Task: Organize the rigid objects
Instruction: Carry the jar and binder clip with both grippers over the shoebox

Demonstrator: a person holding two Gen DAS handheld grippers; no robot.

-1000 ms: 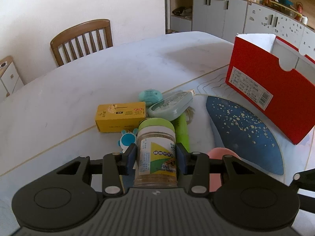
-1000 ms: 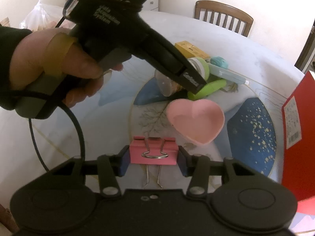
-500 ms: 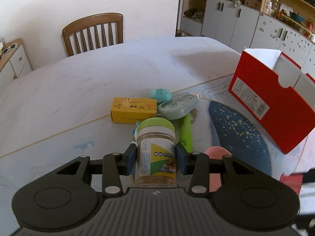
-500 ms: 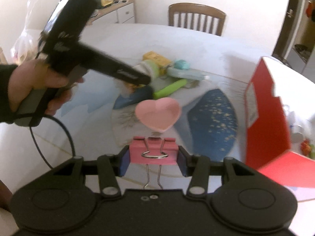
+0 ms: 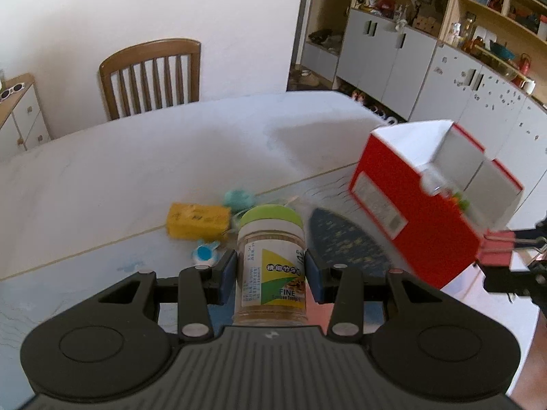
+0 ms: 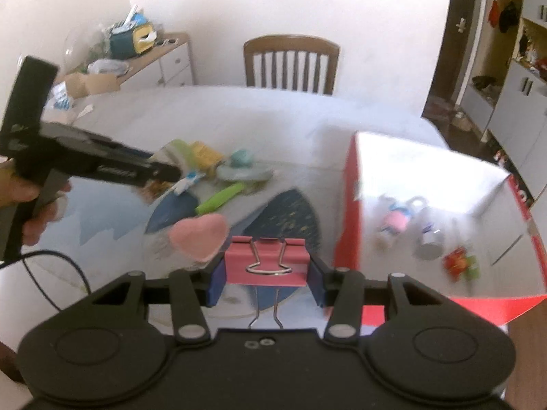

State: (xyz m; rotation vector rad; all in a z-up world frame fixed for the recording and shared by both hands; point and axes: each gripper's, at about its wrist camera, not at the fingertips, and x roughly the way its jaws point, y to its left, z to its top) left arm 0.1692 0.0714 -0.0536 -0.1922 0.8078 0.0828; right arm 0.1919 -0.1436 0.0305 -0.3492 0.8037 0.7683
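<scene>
The left gripper (image 5: 270,270) is pinching a jar (image 5: 270,266) with a green lid, its blue pads pressing on the jar's sides and holding it upright above the table (image 5: 136,171). The right gripper (image 6: 267,273) is clamping a pink clip (image 6: 267,261) between its pads, the wire handles hanging back toward the camera; in the left view that clip (image 5: 495,251) is showing at the right edge, just beside the near corner of the red box (image 5: 410,232). Past the clip a pink heart dish (image 6: 201,235) is lying on the table's blue-patterned part, blurred. Farther on, a green stick (image 6: 220,199), a grey-green case (image 6: 244,172), a teal lump (image 6: 241,158) and a yellow box (image 5: 196,220) are sitting close together, with a small blue-and-white piece (image 5: 204,254) just in front of the yellow box. To the right the red box is standing open, with a few small toys (image 6: 393,222) lying on its white floor, too blurred to name. A chair (image 5: 150,75) is standing at the table's far side.
</scene>
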